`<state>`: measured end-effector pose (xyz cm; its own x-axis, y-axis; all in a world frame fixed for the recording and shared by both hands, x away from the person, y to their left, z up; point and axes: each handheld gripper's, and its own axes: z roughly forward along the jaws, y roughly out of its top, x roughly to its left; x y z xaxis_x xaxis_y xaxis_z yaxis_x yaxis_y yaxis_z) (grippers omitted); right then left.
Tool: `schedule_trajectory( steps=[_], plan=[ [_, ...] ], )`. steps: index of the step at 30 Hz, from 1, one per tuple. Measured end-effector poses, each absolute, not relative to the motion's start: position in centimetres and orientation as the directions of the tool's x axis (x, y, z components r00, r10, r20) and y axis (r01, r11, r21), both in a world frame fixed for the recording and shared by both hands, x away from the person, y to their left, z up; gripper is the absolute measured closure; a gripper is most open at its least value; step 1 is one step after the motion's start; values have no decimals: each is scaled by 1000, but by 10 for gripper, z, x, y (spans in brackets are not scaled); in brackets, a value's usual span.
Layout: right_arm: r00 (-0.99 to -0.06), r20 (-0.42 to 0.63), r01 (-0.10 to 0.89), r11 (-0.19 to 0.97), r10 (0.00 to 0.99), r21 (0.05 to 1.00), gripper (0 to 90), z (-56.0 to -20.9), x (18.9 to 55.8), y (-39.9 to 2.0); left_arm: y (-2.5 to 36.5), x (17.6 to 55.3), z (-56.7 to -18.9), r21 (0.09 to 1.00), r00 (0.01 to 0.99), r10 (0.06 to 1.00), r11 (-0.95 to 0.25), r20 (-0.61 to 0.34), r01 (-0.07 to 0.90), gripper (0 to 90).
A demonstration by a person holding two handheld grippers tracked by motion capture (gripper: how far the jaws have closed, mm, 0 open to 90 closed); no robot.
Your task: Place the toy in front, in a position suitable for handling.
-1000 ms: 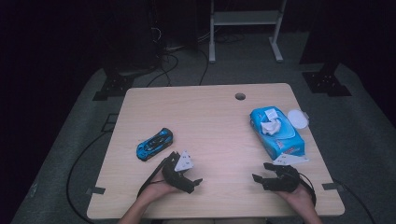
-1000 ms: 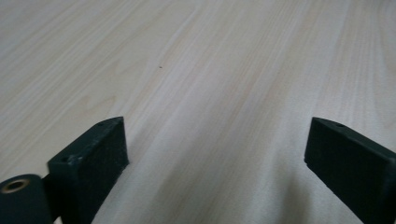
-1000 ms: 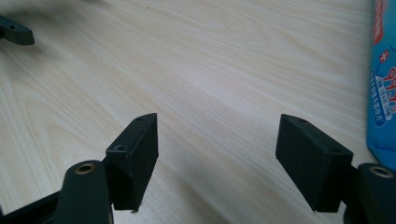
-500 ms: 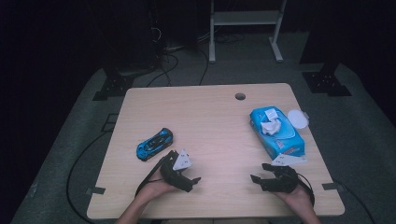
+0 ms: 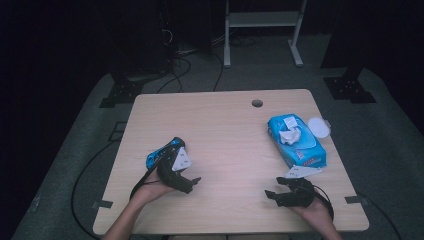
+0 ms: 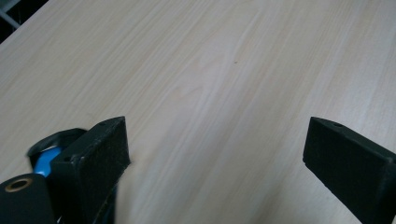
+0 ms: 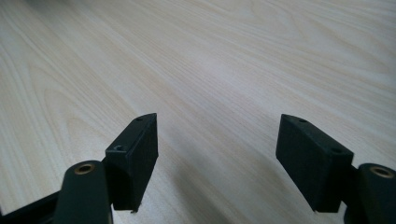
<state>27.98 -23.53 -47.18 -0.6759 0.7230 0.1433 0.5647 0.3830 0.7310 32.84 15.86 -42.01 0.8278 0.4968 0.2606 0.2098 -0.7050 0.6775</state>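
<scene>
Pale wood, finely grained and matt, makes up the table (image 5: 225,130), a near-square top with rounded corners and a small round hole (image 5: 257,103) near its far edge. The blue toy car (image 5: 161,152) lies on the left part of the table, glossy plastic with dark trim, angled so one end points toward the far right. Most of its near end is hidden behind the left gripper (image 5: 192,183), whose black body and grey three-cornered plate sit right against or over it; whether they touch I cannot tell. In the left gripper view a sliver of the car's blue (image 6: 46,158) shows just behind the left jaw, low at the edge. That gripper's jaws stand wide apart with bare wood between them, grasping nothing. Their inner faces look flat and slightly rough, like dense foam.

The right gripper (image 5: 272,194) rests low near the front right corner, held in the person's hand, its blocky black jaws likewise spread over bare wood. Just beyond it lies a blue wipes pack (image 5: 300,145), soft and crinkled, a white tissue puffing from its top, with a round white lid (image 5: 318,126) beside it.
</scene>
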Motion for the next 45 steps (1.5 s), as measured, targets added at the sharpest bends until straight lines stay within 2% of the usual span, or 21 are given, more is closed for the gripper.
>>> schedule_trajectory(
  steps=[19,23,32,45],
  plan=[
    [-688,143,553,387,711,738,283,-467,277,-235,211,374,-402,540,795,554,-760,247,361,64],
    [-690,143,549,384,709,743,284,-466,276,-237,215,385,-398,520,783,568,-762,253,385,64],
    [-697,151,551,390,701,737,284,-467,276,-237,220,415,-410,415,783,581,-783,224,463,64],
    [-707,155,553,402,690,730,285,-469,276,-235,215,436,-432,329,798,572,-803,188,498,64]
  ],
)
